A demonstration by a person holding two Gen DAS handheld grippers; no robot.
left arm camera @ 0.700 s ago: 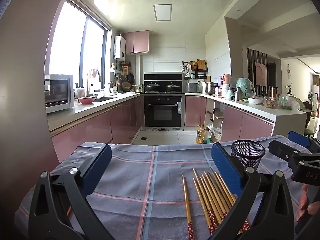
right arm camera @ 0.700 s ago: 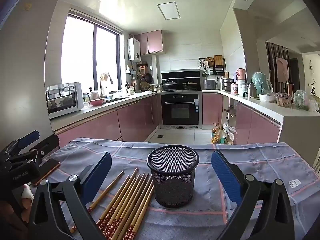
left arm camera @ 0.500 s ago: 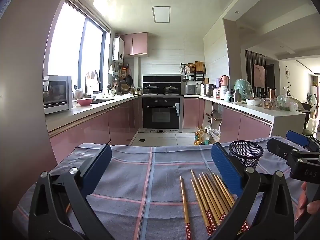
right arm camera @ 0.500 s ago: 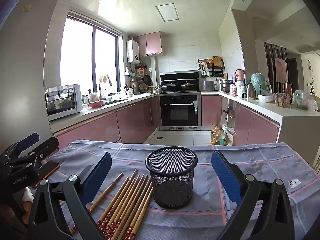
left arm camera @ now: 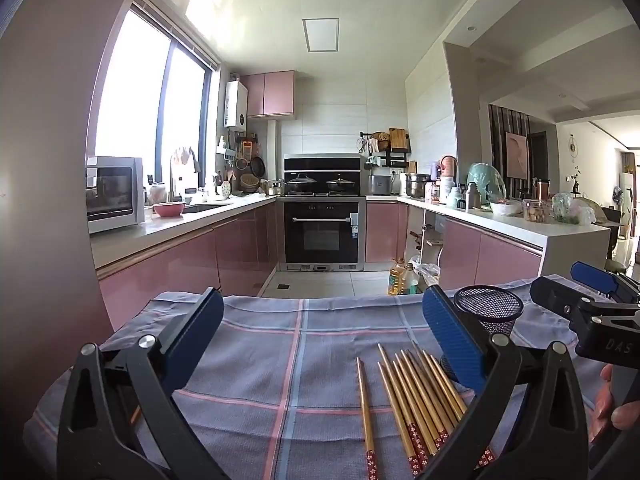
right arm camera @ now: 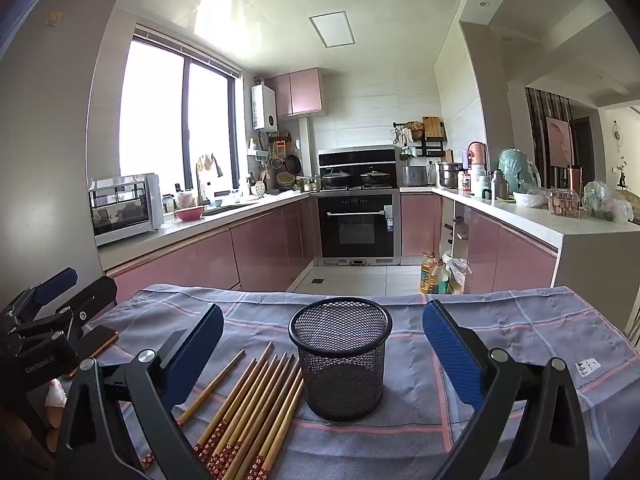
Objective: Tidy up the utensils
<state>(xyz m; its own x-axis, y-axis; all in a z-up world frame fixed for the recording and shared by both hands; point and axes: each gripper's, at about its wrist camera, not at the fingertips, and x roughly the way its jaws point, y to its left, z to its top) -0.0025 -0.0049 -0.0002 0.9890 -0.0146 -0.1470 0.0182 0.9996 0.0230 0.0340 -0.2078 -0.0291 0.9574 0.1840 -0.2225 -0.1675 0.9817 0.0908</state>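
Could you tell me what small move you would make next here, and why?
Probably lower the left tongs onto the single chopstick lying apart from the chopstick bundle. Both tongs stand open and empty, the mesh cup holds nothing yet, and every chopstick lies flat on the cloth.

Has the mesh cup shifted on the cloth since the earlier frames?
No. In the right wrist view the mesh cup keeps its place beside the chopsticks and against the cloth's pink stripe.

Wrist views, level, sharing chopsticks [left arm camera: 416, 400], cup [right arm camera: 340, 356]
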